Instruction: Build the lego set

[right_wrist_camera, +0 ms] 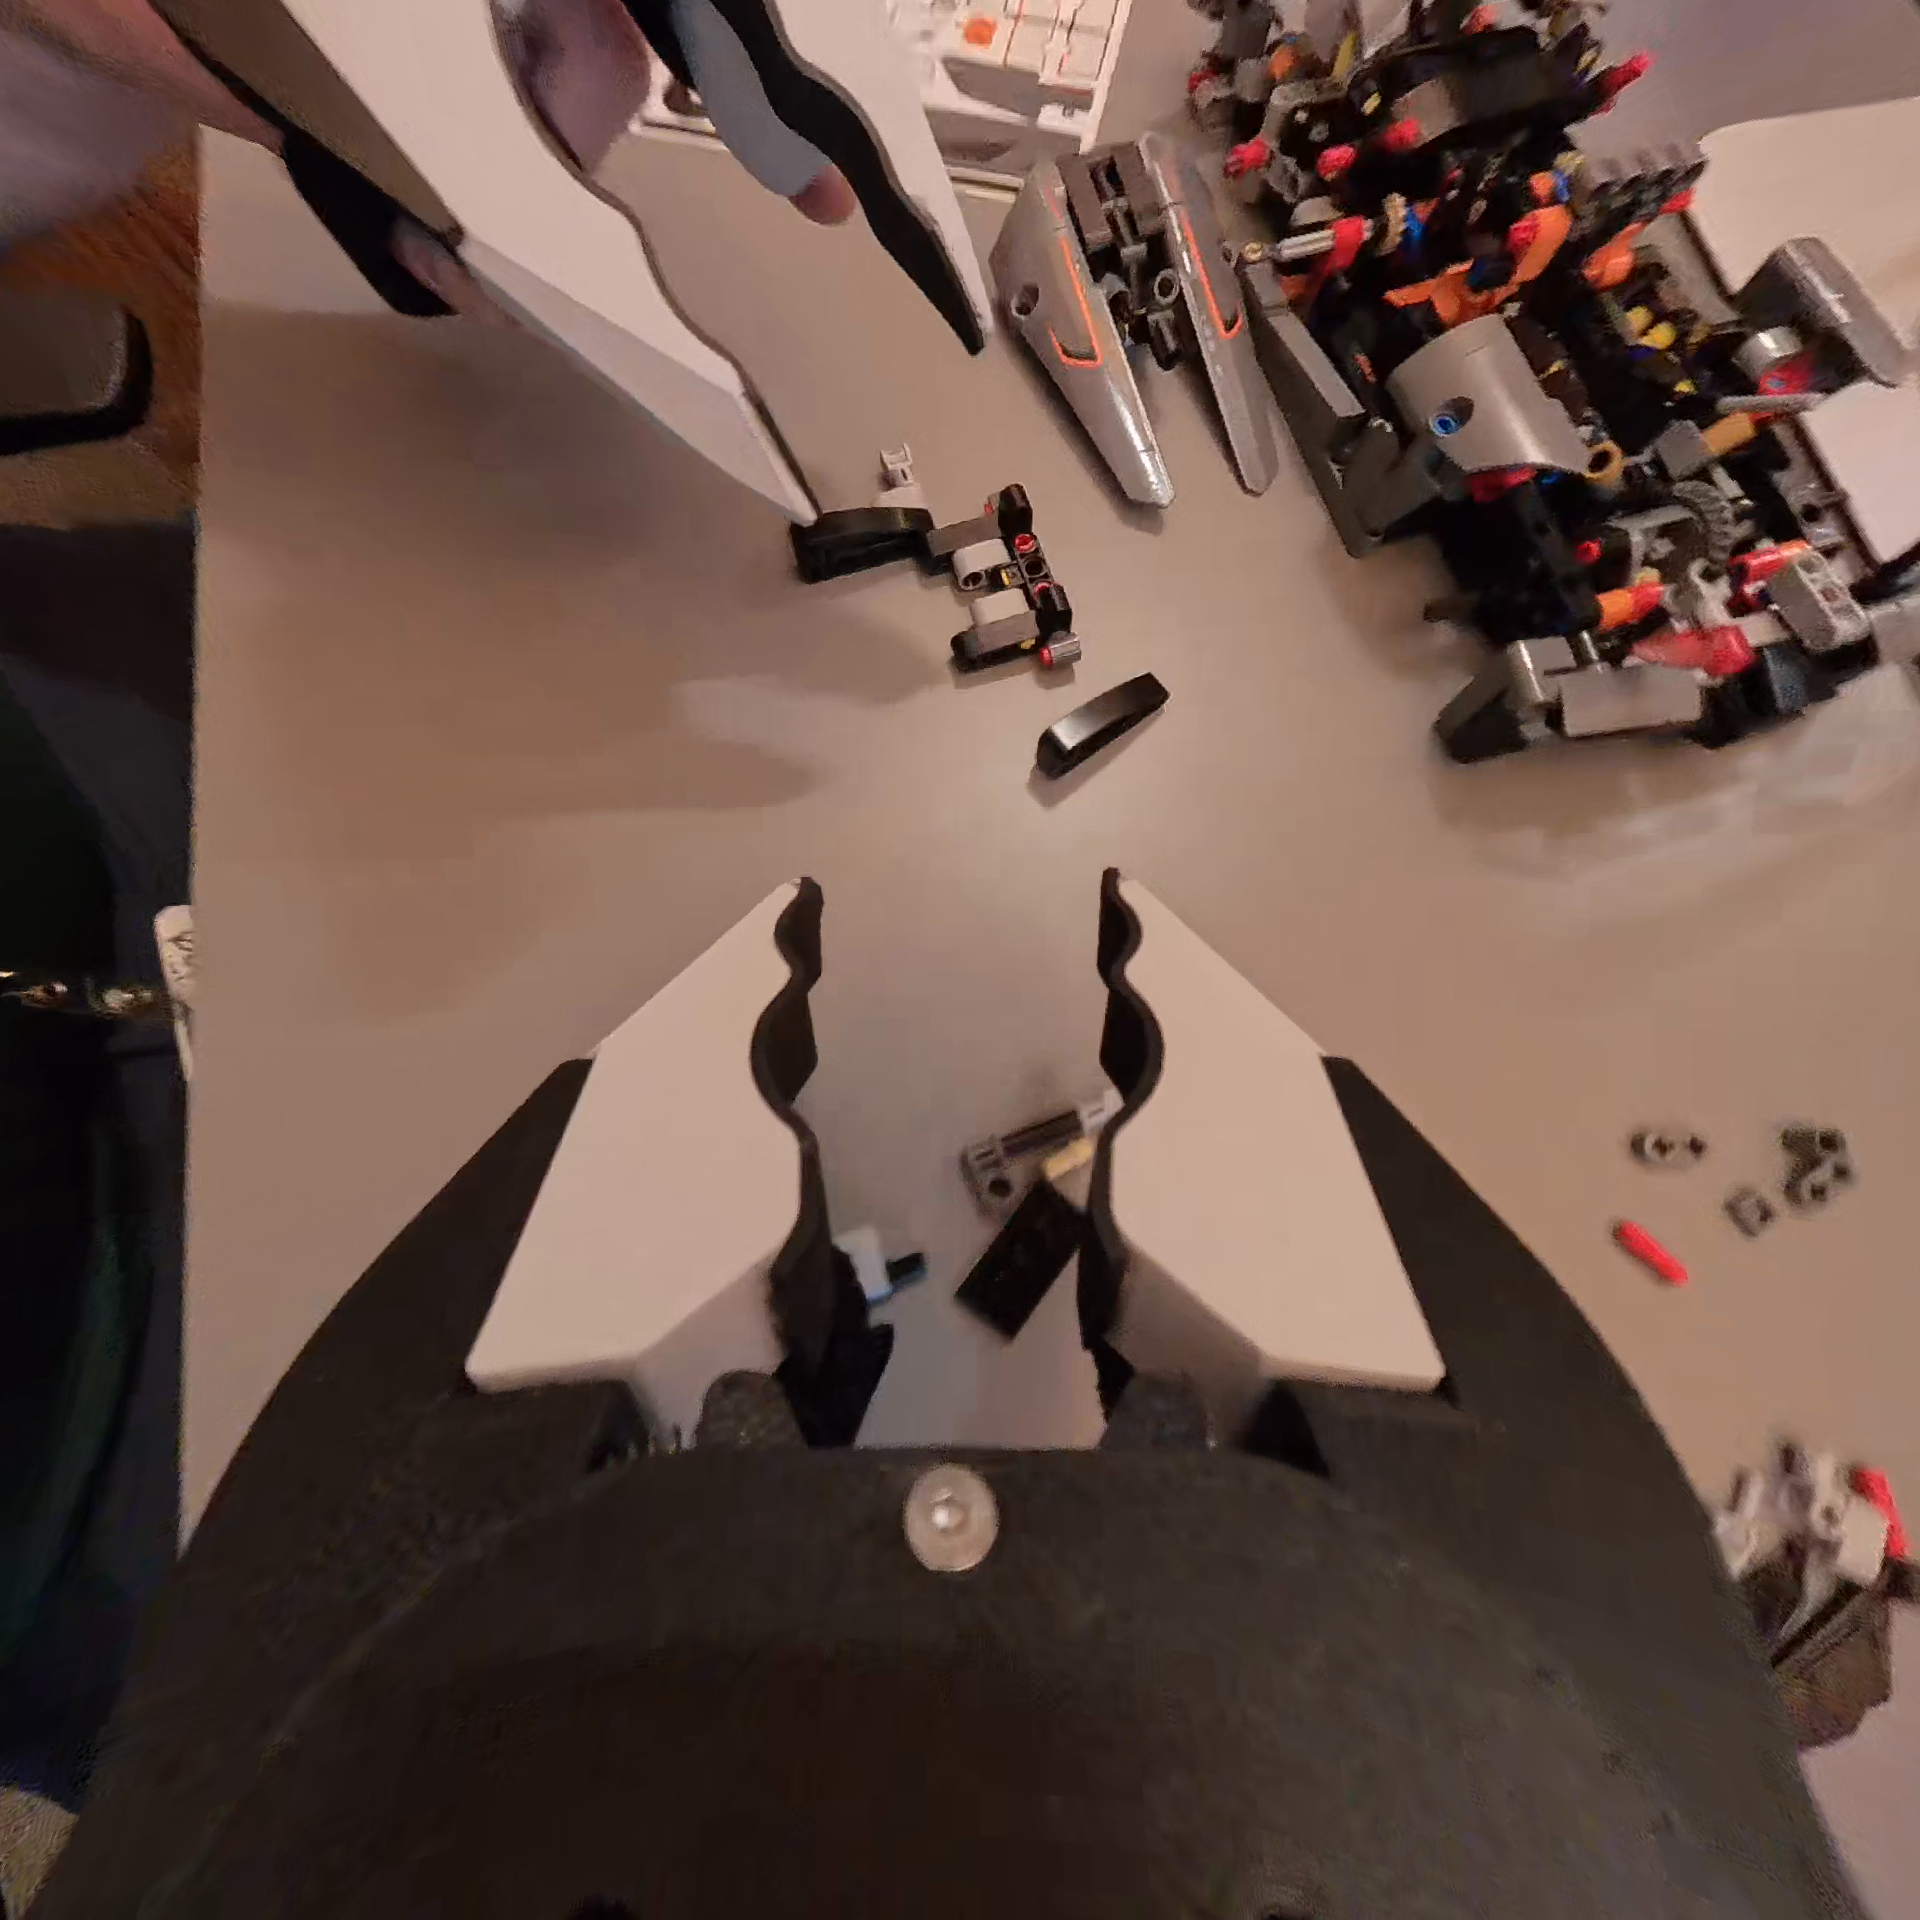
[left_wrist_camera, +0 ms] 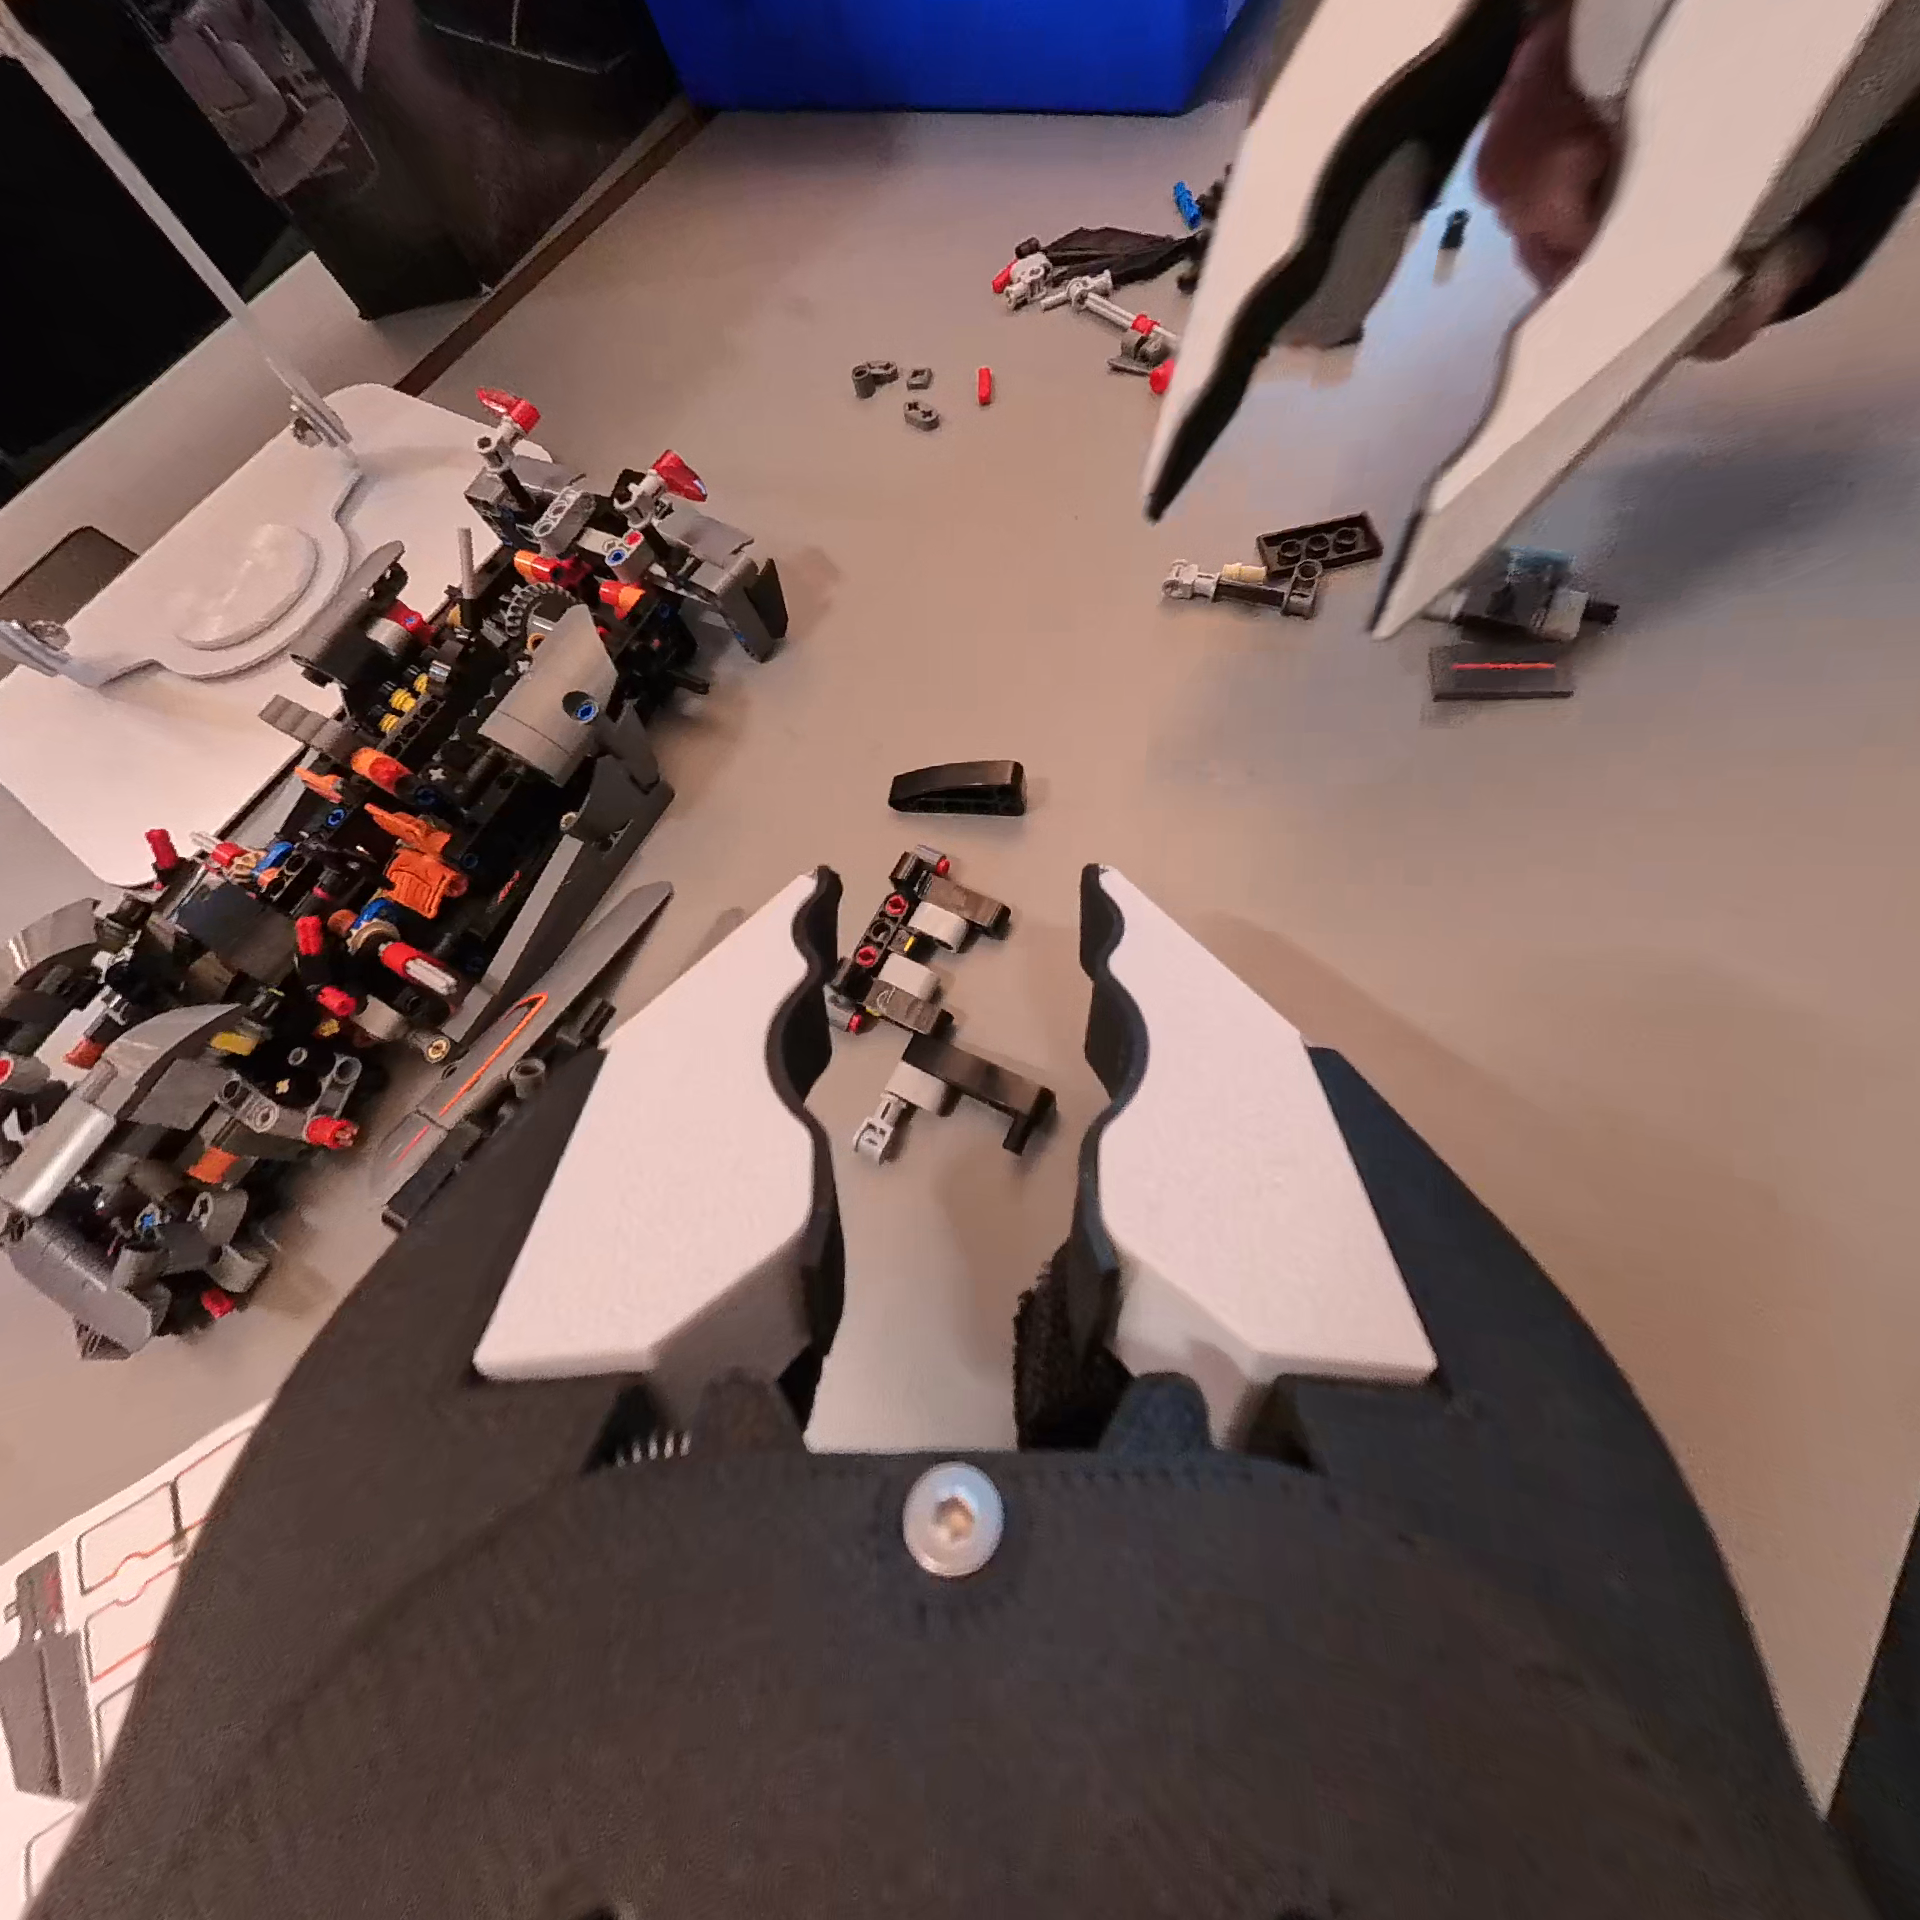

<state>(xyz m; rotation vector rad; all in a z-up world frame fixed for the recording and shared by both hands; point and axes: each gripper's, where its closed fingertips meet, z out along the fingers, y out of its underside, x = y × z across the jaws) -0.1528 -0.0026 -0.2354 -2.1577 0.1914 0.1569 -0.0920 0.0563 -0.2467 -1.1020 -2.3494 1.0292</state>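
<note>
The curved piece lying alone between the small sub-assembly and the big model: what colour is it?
Glossy black curved piece, plain, no markings; clearest in the left wrist view.

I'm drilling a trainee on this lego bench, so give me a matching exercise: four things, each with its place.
Things:
1. small black-and-grey assembly
2. curved black piece
3. black studded plate
4. big part-built model

Places:
A. between the right gripper's open fingers
B. left side of the table
C. between the left gripper's open fingers
D. just beyond the left gripper's fingertips

Pairs: 1-C, 2-D, 3-A, 4-B
</note>
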